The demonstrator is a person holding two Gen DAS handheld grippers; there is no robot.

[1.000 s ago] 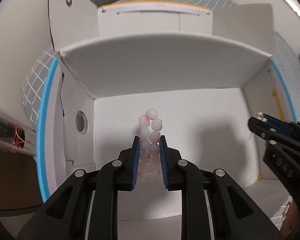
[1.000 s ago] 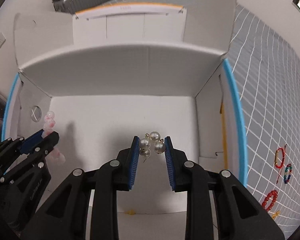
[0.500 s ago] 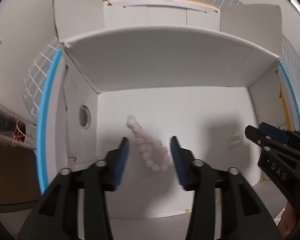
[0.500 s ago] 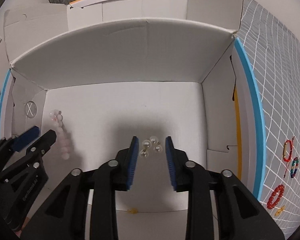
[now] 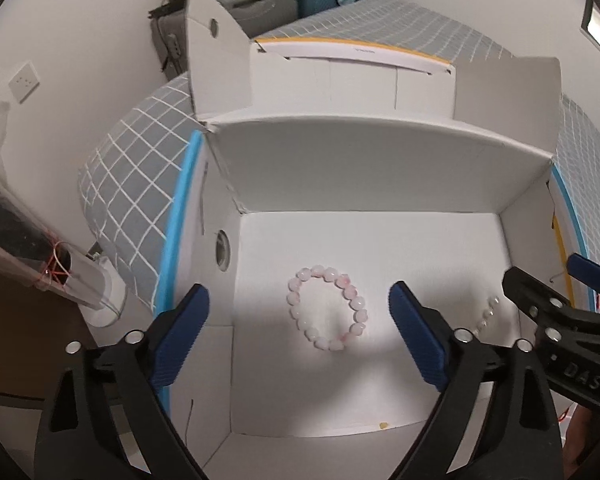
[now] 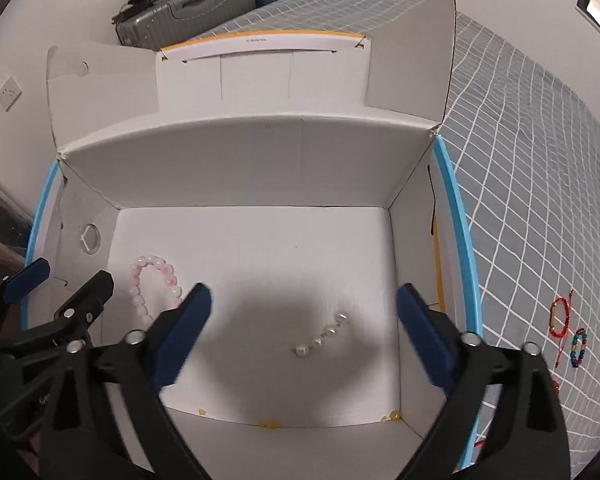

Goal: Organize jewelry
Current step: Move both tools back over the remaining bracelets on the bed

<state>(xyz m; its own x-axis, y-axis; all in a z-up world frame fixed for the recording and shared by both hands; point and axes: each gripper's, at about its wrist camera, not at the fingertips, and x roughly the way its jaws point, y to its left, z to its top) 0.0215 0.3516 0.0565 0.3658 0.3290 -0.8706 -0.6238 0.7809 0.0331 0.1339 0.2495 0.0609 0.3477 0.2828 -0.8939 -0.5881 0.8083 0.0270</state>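
Both grippers hang spread wide and empty over the open white box [image 6: 260, 168], which sits on the bed [image 6: 540, 160]. The pink bracelet [image 5: 327, 307] lies flat on the box floor as an open ring, below and between the fingers of the left gripper [image 5: 298, 338]. The pearl strand [image 6: 322, 334] lies on the floor toward the box's right side, its long axis slanting up to the right, below the right gripper [image 6: 304, 338].

Three beaded bracelets [image 6: 568, 336] lie on the bed outside the box, well to the right of the right gripper. Probably these come next, and the right gripper is clearly nearer; it would have to swing right, past the box wall and its blue rim [image 6: 460, 216].
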